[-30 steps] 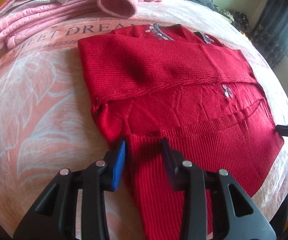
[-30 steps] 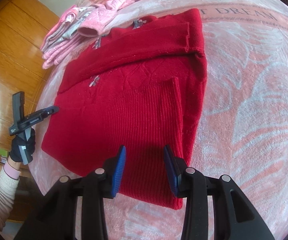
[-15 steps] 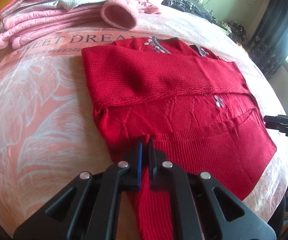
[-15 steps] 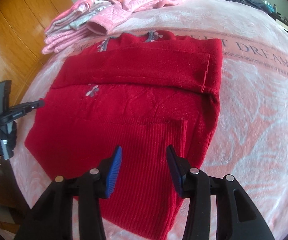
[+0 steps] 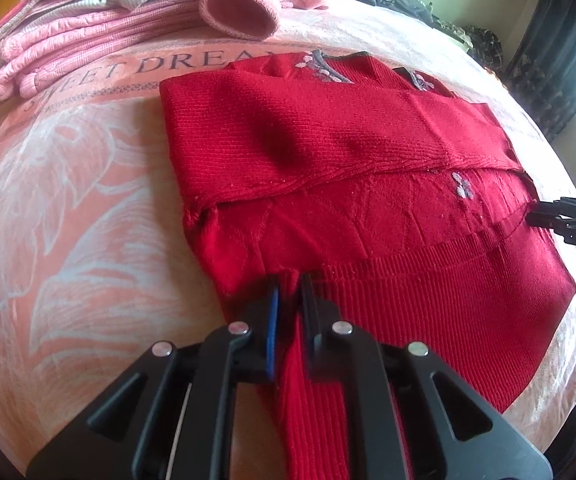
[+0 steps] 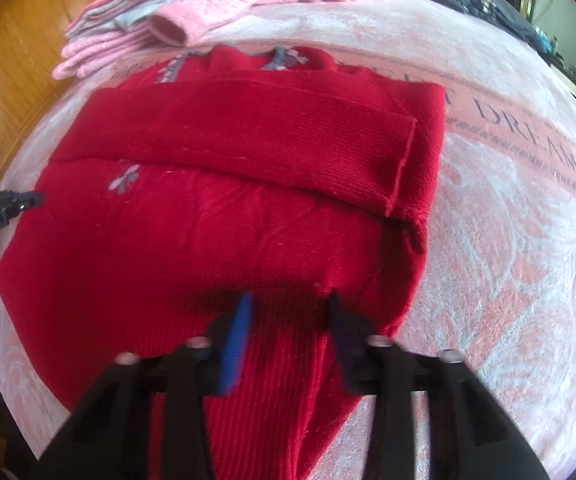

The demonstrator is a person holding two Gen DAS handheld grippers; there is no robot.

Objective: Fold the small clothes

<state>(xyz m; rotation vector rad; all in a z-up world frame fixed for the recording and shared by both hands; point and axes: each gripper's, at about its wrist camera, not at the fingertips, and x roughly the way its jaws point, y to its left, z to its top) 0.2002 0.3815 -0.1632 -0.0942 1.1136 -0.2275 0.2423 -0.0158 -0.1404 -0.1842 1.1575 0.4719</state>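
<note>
A red knit sweater (image 5: pixel 368 168) lies flat on the bed with a sleeve folded across its chest. My left gripper (image 5: pixel 290 284) is shut on a ribbed strip (image 5: pixel 312 400) at the sweater's near left corner, and the strip runs back between the fingers. In the right wrist view, the same sweater (image 6: pixel 227 152) fills the middle. My right gripper (image 6: pixel 288 312) is open, low over the near ribbed part (image 6: pixel 283 380), with a finger on each side of it. That view is blurred by motion. Another black gripper tip (image 5: pixel 556 216) touches the sweater's side edge.
The bed has a pink blanket (image 5: pixel 67 208) printed with leaves and "SWEET DREAM". A stack of folded pink clothes (image 5: pixel 87 28) lies behind the sweater. A wooden floor (image 6: pixel 19 60) shows to the left of the bed, and dark curtains (image 5: pixel 548 60) stand at the far right.
My left gripper went from open to shut on the ribbed strip. My right gripper stayed open and came down closer to the sweater's near ribbed part.
</note>
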